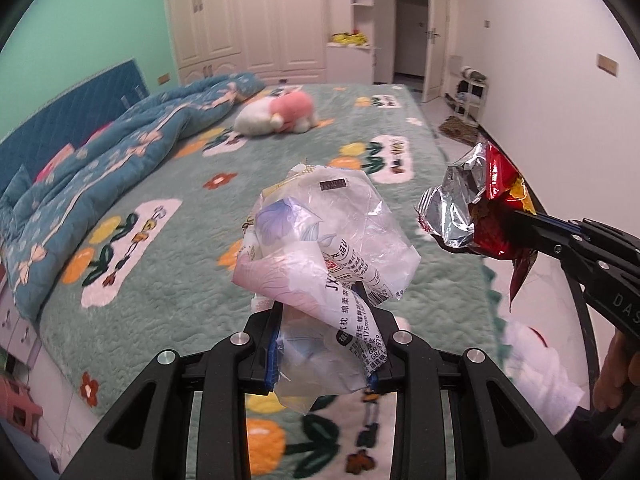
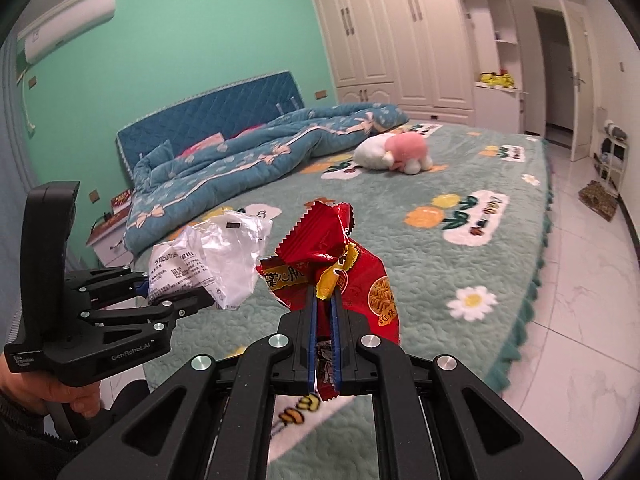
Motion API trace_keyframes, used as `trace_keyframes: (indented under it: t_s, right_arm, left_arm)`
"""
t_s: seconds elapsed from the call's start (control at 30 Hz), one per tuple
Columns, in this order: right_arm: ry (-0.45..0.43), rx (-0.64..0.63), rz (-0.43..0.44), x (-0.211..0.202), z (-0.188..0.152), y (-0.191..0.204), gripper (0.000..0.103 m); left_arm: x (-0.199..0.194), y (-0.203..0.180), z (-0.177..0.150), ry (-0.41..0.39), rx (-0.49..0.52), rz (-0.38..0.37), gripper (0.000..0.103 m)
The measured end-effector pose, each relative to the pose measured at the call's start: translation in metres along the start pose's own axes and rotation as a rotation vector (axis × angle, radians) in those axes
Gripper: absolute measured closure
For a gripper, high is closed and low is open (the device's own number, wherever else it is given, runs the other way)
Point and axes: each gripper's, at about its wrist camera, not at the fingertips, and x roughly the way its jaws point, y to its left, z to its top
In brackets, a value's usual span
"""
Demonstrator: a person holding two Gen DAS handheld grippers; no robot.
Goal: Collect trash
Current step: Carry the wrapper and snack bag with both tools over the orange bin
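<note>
Crinkled clear plastic tissue wrapper [image 1: 320,240] is clamped between the partly closed jaws of the left gripper [image 1: 324,320], held above the green bedspread [image 1: 160,288]. At 3 o'clock from it, the right gripper [image 2: 325,308], jaws nearly together, pinches a red noodle-snack packet [image 2: 340,264]. Both items hang clear of the bed.

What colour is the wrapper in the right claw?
Red with yellow print, silver foil inside; clearest in the right wrist view.
</note>
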Motion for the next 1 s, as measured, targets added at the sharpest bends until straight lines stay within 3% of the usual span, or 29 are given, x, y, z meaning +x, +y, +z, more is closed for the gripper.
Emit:
trace_keyframes:
  t_s: [0.27, 0.63, 1.0]
  right_arm:
    - [-0.066, 0.107, -0.115, -0.073, -0.031, -0.052, 0.097]
    - [-0.115, 0.286, -0.304, -0.162, -0.092, -0.142, 0.097]
    - [-0.077, 0.478, -0.483, -0.211, -0.168, -0.232, 0.097]
  left_arm:
    - [-0.005, -0.073, 0.003, -0.019, 0.141, -0.102, 0.070]
    - [0.011, -0.205, 0.012, -0.005, 0.368, -0.290, 0.070]
    - [0.050, -0.321, -0.007, 0.095, 0.553, -0.466, 0.070]
